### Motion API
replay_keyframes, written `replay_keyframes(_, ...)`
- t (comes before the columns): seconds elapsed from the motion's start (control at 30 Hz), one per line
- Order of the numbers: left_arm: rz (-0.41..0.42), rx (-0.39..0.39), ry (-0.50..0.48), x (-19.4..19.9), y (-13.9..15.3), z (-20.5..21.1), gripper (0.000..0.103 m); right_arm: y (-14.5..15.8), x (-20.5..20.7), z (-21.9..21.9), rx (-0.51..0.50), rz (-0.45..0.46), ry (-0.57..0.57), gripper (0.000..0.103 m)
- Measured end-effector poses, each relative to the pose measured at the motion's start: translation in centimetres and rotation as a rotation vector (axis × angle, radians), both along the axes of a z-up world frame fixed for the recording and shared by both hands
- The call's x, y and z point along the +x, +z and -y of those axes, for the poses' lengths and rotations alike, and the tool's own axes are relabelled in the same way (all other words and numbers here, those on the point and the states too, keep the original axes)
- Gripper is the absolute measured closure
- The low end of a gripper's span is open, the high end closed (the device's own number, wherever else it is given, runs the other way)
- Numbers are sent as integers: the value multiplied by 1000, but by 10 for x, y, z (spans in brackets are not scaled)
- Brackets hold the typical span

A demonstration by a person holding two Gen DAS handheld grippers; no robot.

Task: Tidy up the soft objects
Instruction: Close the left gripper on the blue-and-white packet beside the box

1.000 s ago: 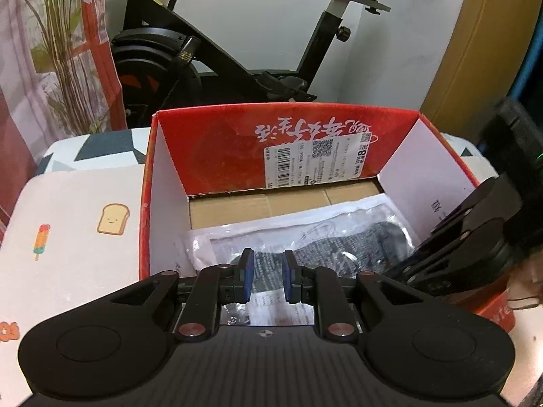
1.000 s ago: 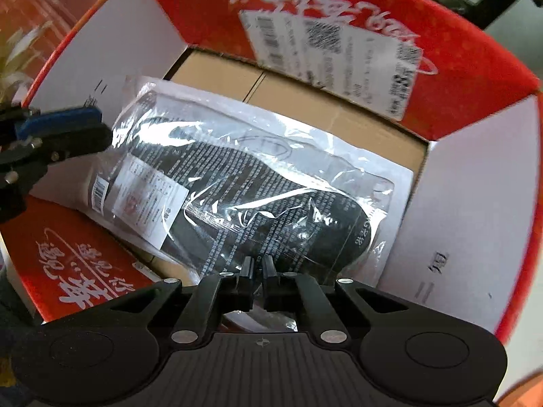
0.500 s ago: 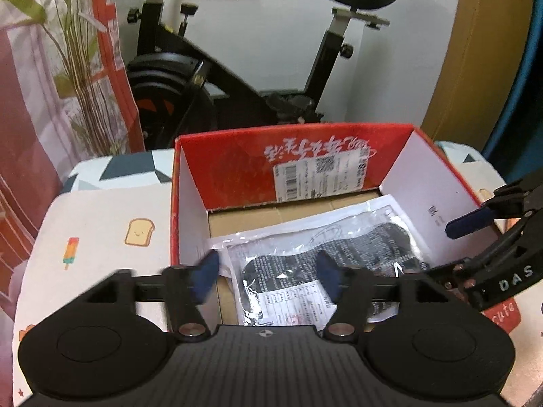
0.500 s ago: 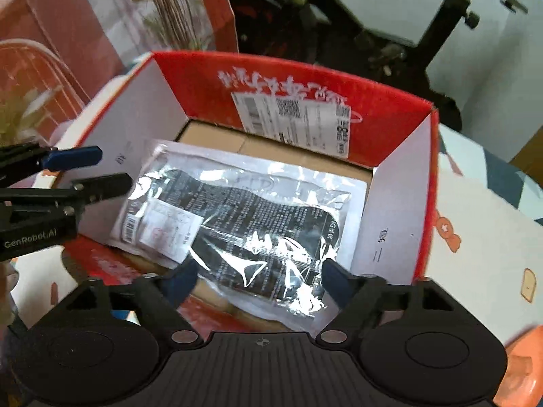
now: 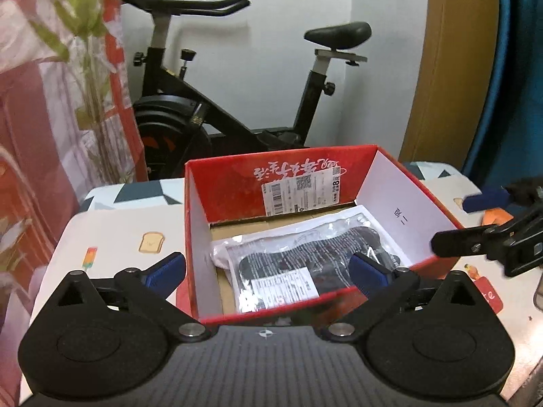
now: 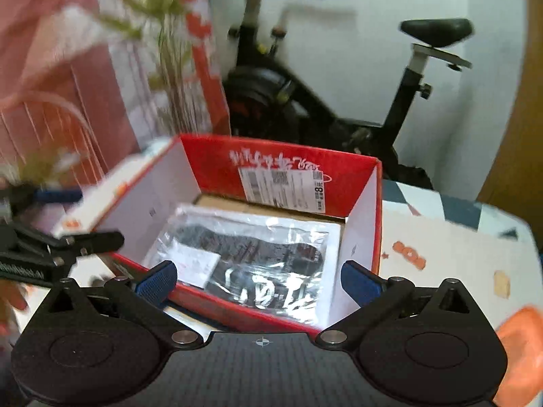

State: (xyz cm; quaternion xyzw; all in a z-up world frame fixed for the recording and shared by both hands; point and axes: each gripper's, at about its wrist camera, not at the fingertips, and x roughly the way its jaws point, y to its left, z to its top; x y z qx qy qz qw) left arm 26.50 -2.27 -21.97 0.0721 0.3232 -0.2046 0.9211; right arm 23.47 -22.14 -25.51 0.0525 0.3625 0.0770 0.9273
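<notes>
A clear plastic bag with a dark knitted item and a white label lies flat inside the red cardboard box; it also shows in the right wrist view, in the same box. My left gripper is open and empty, raised in front of the box's near wall. My right gripper is open and empty, also above the near edge. Each gripper shows in the other's view, the right and the left, both open.
The box stands on a table with a cartoon-print cloth. An exercise bike stands behind the table against the wall. A plant and red-patterned curtain are at the left. An orange soft thing lies at the right edge.
Both grippers let go of the bagged item, opened wide and pulled back and up out of the box. The bag stays lying in the box.
</notes>
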Motion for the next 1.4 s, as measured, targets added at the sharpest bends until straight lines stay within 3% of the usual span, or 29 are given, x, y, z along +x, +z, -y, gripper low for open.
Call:
replay_keyframes(0.13,-7,-27,42,-13,-4,-9,0,-10,-30,10,112,67,-78,0)
replay_keyframes(0.3,-2,-37,68,-34,-13,-13,0,-31,-60,17,174,99,-156,0)
replay_keyframes(0.5,-50,-51,82,-48,-33,-15,0,-59,-85,9,114,124,-148,2)
replay_keyframes(0.63,-84,-56,85,-51,-47,-16,3,-79,-90,3,126,88,-123,7)
replay_keyframes(0.83,-118,-86,76,-56,-59,-16,16,-97,-93,-10,99,57,-82,19)
replay_keyframes(1.1,-137,-90,-3,-63,-70,-4,48,-101,-91,-17,83,46,-26,35)
replay_keyframes(1.4,-203,-111,-21,-60,-84,-1,50,-109,-89,-16,97,12,-14,42)
